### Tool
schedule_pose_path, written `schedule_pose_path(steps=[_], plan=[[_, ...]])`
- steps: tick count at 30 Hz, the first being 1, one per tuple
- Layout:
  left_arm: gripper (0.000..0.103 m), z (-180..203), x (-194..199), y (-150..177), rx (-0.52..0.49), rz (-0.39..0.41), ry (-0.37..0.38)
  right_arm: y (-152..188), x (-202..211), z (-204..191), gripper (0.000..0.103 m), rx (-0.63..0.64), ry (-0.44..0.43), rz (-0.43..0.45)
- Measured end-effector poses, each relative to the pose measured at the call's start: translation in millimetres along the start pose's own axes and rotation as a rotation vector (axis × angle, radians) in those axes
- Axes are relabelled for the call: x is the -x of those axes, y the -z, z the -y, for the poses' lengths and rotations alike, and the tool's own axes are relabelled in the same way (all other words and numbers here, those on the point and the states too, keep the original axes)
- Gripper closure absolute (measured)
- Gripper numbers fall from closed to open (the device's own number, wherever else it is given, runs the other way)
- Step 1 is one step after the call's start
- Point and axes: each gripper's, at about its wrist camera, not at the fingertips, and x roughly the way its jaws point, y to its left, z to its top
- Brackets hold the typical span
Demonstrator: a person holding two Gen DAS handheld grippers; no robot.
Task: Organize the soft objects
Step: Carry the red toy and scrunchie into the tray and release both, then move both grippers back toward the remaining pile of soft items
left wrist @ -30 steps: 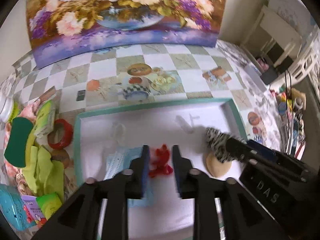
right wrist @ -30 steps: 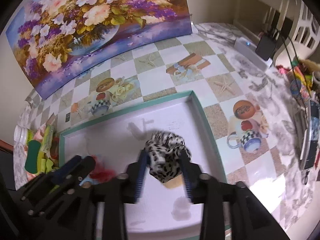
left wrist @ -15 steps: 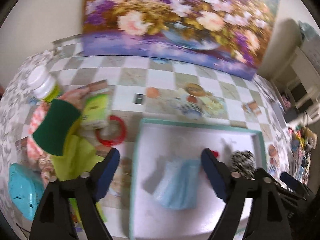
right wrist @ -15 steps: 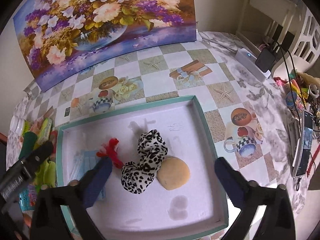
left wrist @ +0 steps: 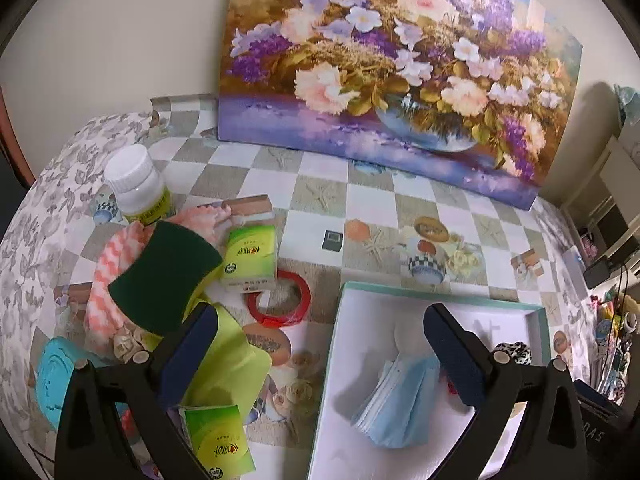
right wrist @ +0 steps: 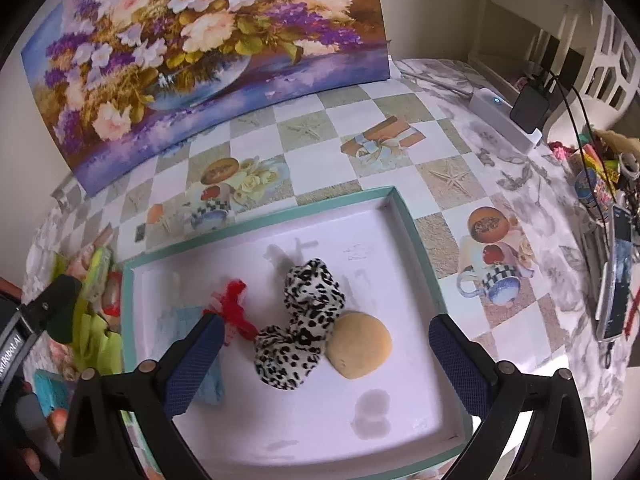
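both grippers have just let go – the right gripper (right wrist: 326,354) hangs wide open over the leopard-print fabric scrunchie (right wrist: 304,328) now in the teal-rimmed white tray (right wrist: 256,222), the left gripper (left wrist: 320,354), jaws still opening and empty, swings left toward the green sponge (left wrist: 164,276) pile.

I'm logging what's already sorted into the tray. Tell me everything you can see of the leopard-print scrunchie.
The leopard-print scrunchie is a soft fabric loop, white with black spots, bunched into two puffy lobes. It lies loose on the floor of the teal-rimmed tray, touching the tan round pad on one side, with the red scrunchie close on the other. No tool touches it.
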Motion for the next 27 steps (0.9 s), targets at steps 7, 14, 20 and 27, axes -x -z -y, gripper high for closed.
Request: schedule_pose_path(steps=[7,14,20,27], plan=[[0.000,-5,9,1,-0.003,0.062,0.029,0,7,-18,0.000,0.066,-0.030,0.044],[0.000,-9,20,-1,-0.012,0.112,0.051,4,6,-37,0.000,0.126,-0.030,0.055],[0.000,-19,30,-6,-0.018,0.138,0.063,1,14,-40,0.000,0.099,-0.048,0.122],[0.000,-41,46,-14,-0.013,0.157,0.003,0,22,-55,0.000,0.091,-0.122,0.145]])
